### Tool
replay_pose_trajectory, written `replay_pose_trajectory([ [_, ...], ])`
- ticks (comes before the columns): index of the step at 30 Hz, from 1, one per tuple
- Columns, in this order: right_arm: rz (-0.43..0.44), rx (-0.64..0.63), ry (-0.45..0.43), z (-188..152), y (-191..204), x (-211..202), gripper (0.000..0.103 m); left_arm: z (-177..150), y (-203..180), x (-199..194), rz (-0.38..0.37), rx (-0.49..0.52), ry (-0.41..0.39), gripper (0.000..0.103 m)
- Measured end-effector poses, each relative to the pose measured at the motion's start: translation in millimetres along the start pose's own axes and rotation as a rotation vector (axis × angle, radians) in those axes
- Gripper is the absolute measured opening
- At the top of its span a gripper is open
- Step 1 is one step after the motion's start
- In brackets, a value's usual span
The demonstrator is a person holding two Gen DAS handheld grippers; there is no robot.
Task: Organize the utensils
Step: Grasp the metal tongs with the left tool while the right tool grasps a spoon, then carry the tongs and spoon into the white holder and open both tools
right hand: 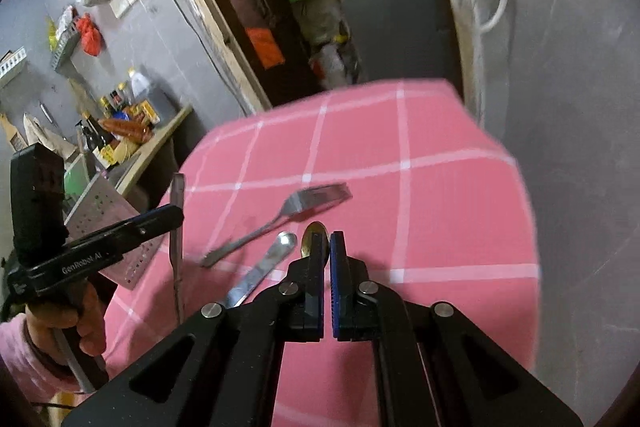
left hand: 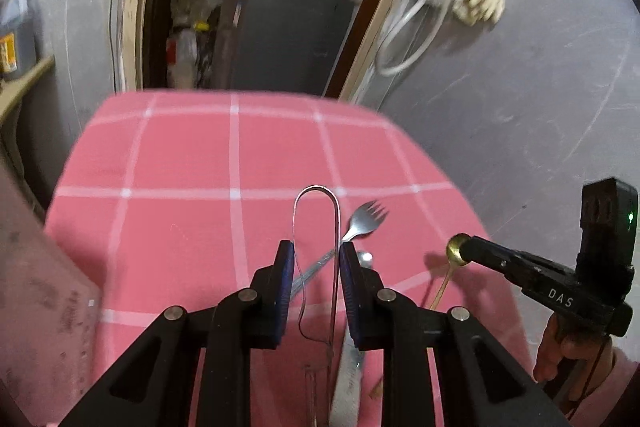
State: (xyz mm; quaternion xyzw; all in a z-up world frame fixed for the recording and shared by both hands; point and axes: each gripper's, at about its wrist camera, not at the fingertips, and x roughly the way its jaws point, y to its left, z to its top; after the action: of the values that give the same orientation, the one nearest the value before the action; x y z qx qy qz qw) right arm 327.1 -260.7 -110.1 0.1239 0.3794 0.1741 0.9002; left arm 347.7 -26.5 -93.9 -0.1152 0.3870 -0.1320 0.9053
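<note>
Metal tongs (left hand: 316,195) hang above the pink checked table (left hand: 180,167), bend pointing away, and my left gripper (left hand: 316,247) is shut on their two arms. My right gripper (left hand: 466,247) at the right is shut on a small gold spoon (left hand: 455,247), lifted off the cloth. In the right wrist view the gold spoon's bowl (right hand: 312,229) pokes out past the closed right gripper (right hand: 326,239). On the cloth lie a steel fork (right hand: 280,223) and a silver spoon (right hand: 260,275), also in the left wrist view: the fork (left hand: 364,219) and the spoon (left hand: 365,259). The left gripper (right hand: 178,213) holds the tongs (right hand: 177,251) at the left.
A perforated grey metal box (right hand: 116,227) stands off the table's left edge. Behind it is a shelf crowded with bottles (right hand: 120,123). A dark doorway (left hand: 260,27) lies beyond the far edge, and a grey wall (left hand: 520,107) runs close along the right side.
</note>
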Motion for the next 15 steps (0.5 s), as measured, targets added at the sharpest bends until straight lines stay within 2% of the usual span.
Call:
replay_pose_trajectory([
  [6, -0.053, -0.083, -0.119, 13, 32, -44, 0.002, 5, -3, -45, -0.011, 0.01, -0.104, 0.022],
  [15, -0.025, -0.166, -0.246, 49, 100, -90, 0.002, 23, -2, -125, 0.002, 0.042, -0.251, 0.022],
])
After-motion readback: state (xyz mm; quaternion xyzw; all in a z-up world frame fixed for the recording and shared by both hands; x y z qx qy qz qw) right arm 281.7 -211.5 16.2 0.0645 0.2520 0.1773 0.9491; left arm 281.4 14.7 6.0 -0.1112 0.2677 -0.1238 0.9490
